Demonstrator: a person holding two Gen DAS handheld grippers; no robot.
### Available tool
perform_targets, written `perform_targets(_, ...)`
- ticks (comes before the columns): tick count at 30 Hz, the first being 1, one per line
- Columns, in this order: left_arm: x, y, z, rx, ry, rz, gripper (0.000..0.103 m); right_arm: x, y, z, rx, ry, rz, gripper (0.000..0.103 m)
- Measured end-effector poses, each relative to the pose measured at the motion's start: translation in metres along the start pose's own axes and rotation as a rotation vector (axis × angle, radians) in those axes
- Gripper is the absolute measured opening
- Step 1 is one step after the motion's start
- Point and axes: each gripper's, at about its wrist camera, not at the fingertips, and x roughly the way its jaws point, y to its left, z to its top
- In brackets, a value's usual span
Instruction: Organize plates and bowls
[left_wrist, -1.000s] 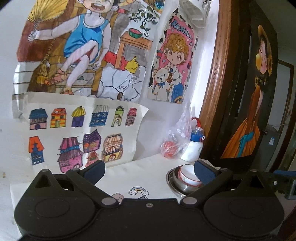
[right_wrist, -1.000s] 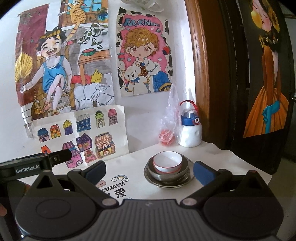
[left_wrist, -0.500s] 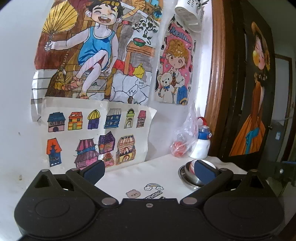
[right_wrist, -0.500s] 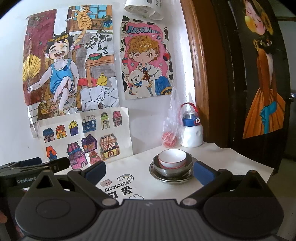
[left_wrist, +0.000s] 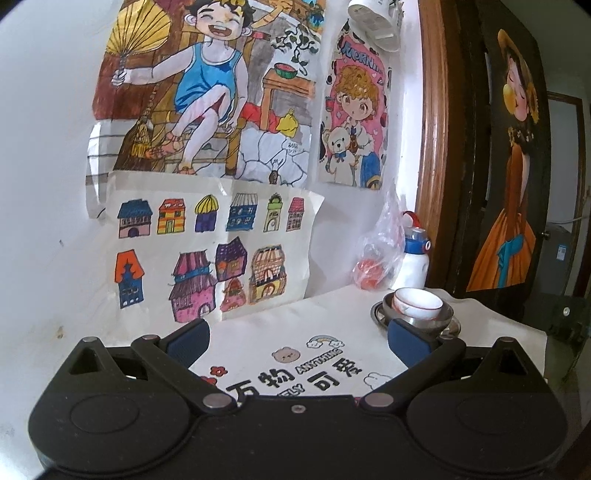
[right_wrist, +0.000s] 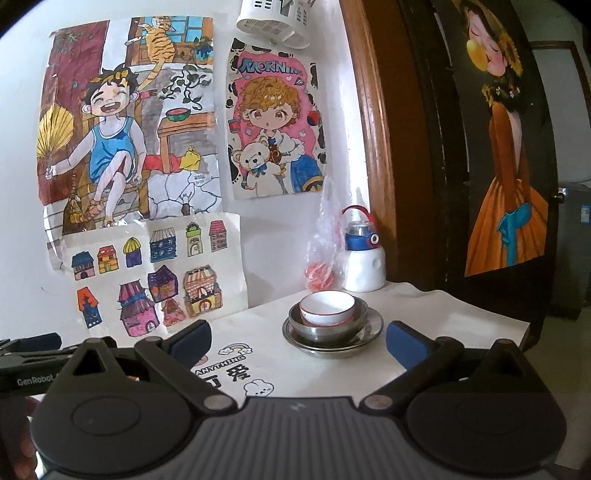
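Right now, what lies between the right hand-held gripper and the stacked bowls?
Only bare white tablecloth, seen in the right wrist view, between the right hand-held gripper and the stacked bowls.

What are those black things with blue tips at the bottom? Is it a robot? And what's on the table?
No robot here. A person holds a grabbing tool in each hand, and each tool carries its own camera, so there are two pictures. One shows the left claw, the other the right claw. Both are open and hold nothing. On the table sits a white bowl inside a metal bowl on a metal plate. Behind them stand a water bottle and a plastic bag.
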Motion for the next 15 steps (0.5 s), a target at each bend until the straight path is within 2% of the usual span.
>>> perform_targets(15,0.002,-0.001,-0.019,-0.003,0.052,-0.013,0.102,0.001,0.003,-0.032,-0.019,0.018,-0.069,0.103)
